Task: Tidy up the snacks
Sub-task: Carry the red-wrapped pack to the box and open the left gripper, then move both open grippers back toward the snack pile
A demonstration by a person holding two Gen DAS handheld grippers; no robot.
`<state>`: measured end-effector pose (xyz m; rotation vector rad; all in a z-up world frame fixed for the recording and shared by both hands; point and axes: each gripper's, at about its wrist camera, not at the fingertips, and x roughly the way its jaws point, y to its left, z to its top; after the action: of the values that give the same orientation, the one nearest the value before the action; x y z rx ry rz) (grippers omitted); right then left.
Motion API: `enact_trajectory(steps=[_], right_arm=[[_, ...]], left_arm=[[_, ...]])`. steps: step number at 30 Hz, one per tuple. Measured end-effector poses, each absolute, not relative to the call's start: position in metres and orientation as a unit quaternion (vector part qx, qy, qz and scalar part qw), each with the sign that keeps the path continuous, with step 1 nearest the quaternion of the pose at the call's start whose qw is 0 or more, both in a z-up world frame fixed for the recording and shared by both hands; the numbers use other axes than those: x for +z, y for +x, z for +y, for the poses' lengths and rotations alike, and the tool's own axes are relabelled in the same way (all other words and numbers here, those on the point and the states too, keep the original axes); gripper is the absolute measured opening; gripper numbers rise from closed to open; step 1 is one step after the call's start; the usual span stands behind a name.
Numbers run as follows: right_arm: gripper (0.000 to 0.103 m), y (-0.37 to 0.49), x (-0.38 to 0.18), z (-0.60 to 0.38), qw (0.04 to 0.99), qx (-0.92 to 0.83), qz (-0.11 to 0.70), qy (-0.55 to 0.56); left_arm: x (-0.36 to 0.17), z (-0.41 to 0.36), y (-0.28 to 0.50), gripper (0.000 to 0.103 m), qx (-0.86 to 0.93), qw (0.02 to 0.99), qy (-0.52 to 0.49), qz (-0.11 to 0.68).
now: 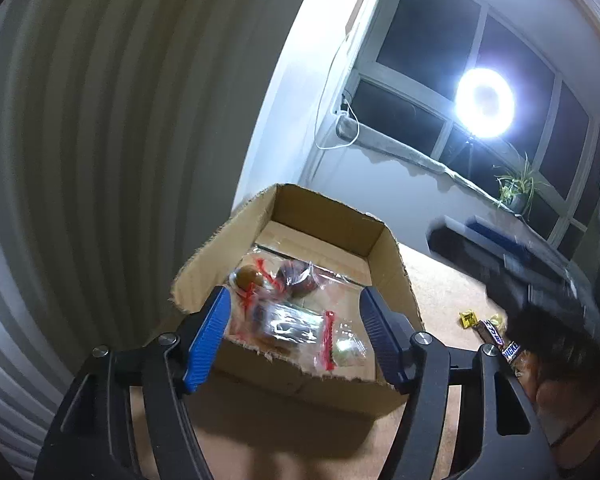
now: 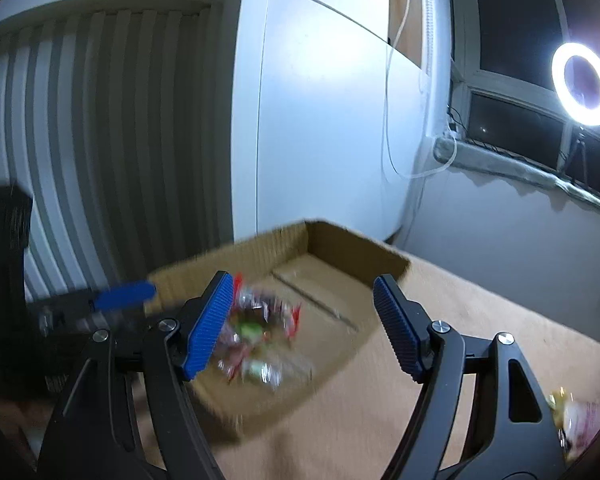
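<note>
Cardboard box (image 1: 392, 276) rim between spread left gripper (image 1: 296, 340); right gripper (image 2: 304, 328) likewise spread, empty.

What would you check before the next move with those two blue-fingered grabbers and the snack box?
1. Left gripper open, nothing held: ok.
2. Right gripper open, nothing between its fingers: ok.
3. Cardboard box upright with its top open: ok.
4. Zip bags of snacks lying inside the box: ok.
5. Snickers bar and gold-wrapped candy outside the box on the table: not ok.
6. Right wrist view sharp enough to aim: not ok, blurred.
</note>
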<state>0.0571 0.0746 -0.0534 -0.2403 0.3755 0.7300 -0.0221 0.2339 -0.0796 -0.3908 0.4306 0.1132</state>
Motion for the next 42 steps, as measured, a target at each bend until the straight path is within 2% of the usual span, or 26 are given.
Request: enact_trajectory(steps=[15,42], right_arm=[[0.075,0.016,-0.073,0.025,0.910,0.346,0.211,-0.086],[0.075,0.010,-0.081,-0.072,0.929,0.302,0.212,-0.017]], left_arm=[[-0.060,0.229,-0.046,0.067,0.075,0.958,-0.184,0.206],[-0.037,0.139,-0.031,0.068,0.017,0.968,-0.106,0.227]])
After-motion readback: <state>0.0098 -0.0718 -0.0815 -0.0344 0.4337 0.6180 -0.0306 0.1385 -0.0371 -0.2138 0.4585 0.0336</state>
